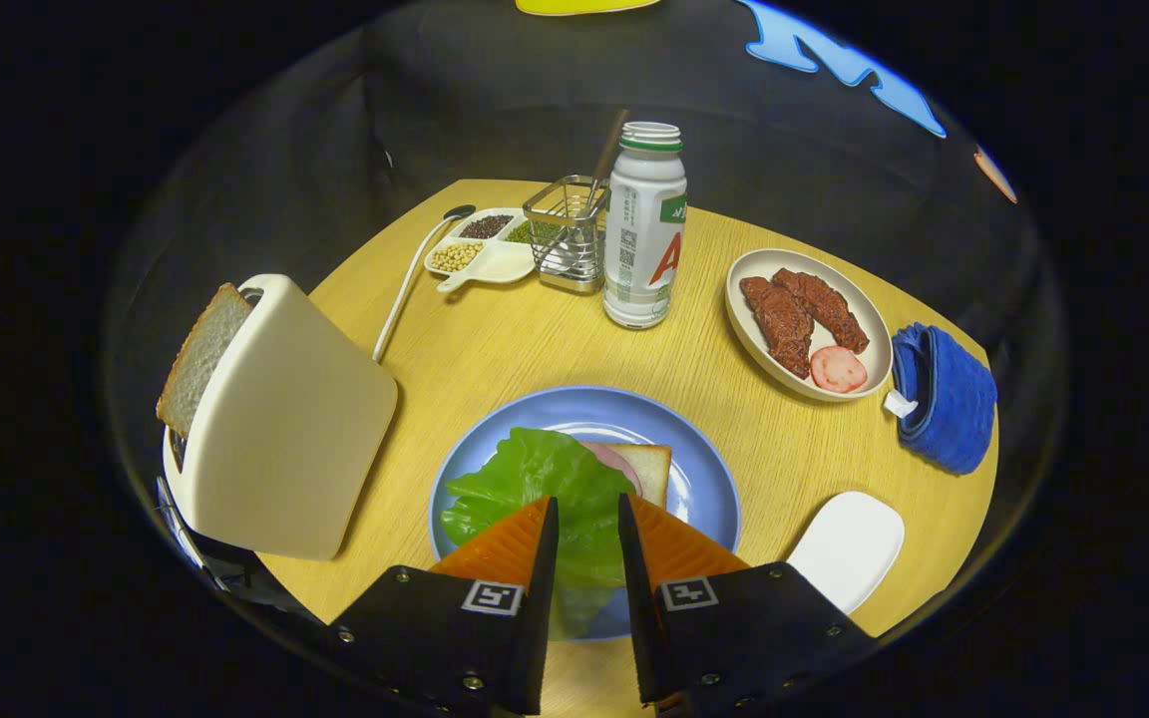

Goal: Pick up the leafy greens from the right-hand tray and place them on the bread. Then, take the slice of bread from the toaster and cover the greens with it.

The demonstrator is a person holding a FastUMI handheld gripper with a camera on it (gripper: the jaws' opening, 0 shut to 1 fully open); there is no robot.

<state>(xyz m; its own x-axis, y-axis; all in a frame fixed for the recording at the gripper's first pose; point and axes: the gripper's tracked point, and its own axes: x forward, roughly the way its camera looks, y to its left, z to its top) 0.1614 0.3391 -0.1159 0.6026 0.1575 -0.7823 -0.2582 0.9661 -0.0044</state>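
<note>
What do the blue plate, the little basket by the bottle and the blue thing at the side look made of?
The blue plate looks like glazed ceramic or melamine: smooth, with a soft sheen. The basket is shiny metal wire, an open grid. The blue cloth looks like soft, matte, folded fabric. The gripper fingers stand apart over the leafy greens.

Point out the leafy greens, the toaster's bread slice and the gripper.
leafy greens [535,479]: gripper view, leaf's upper middle, on blue plate.
bread slice [197,357]: gripper view, cut face above toaster slot.
gripper [588,504]: gripper view, jaws apart over the greens.

We are observing crinkled leafy greens [545,489] lying over bread [646,467] between the fingers [543,543]; another bread slice [197,357] is standing in the toaster [285,419].
</note>
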